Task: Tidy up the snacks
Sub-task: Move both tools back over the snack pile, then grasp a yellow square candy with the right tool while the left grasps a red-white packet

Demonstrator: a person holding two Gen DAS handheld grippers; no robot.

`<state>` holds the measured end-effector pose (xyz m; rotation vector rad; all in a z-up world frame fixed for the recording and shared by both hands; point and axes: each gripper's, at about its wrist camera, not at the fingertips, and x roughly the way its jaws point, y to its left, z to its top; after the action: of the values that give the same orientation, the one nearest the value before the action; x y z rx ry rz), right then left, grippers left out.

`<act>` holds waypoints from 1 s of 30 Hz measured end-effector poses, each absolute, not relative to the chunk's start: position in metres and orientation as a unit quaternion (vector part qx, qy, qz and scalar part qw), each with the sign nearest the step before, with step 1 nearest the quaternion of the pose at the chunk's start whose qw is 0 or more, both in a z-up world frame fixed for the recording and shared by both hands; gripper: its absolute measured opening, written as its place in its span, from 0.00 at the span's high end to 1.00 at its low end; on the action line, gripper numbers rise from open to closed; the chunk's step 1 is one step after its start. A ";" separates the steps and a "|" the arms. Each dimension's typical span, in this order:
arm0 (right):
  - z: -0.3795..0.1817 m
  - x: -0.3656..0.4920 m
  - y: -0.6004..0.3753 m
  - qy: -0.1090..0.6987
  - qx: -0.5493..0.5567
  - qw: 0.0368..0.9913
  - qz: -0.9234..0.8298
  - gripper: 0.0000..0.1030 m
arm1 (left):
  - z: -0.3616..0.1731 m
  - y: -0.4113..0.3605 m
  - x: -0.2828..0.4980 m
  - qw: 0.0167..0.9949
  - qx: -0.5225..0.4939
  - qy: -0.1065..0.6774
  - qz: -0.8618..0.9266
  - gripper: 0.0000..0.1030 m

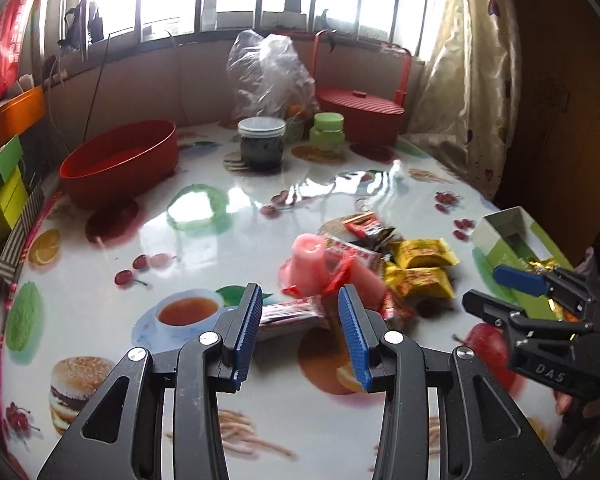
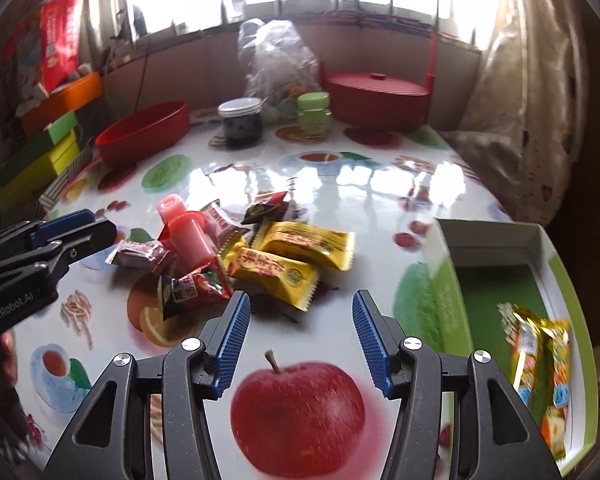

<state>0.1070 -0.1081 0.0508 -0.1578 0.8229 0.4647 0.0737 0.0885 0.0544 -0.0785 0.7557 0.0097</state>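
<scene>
Both grippers, left gripper [image 1: 300,300] and right gripper [image 2: 300,308], gape wide beside the snack pile [image 2: 260,248].

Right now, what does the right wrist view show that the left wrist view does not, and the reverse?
Only the right wrist view shows the inside of the green box, with a gold snack packet lying in it, and the printed apple in full.

Only the left wrist view shows the printed hamburger.

Both show the yellow packets, the pink jelly cups, the red bowl, the dark jar, and both open grippers: left gripper, right gripper.
</scene>
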 end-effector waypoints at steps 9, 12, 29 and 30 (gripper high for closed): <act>0.036 0.129 -0.078 0.411 -0.138 0.864 0.257 0.48 | 0.035 0.115 0.087 0.916 -0.055 0.396 -0.022 0.50; 0.031 0.139 -0.074 0.424 -0.148 0.855 0.258 0.48 | 0.028 0.118 0.093 0.912 -0.049 0.406 -0.027 0.50; 0.017 0.152 -0.065 0.466 -0.168 0.814 0.304 0.43 | 0.018 0.106 0.089 0.890 -0.065 0.434 -0.122 0.50; 0.018 0.149 -0.065 0.467 -0.169 0.811 0.309 0.43 | 0.018 0.105 0.087 0.890 -0.063 0.435 -0.124 0.50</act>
<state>0.1494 -0.0645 0.0176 -0.3620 0.9968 0.6611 0.0873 0.1051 0.0184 -0.1299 0.9025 -0.2570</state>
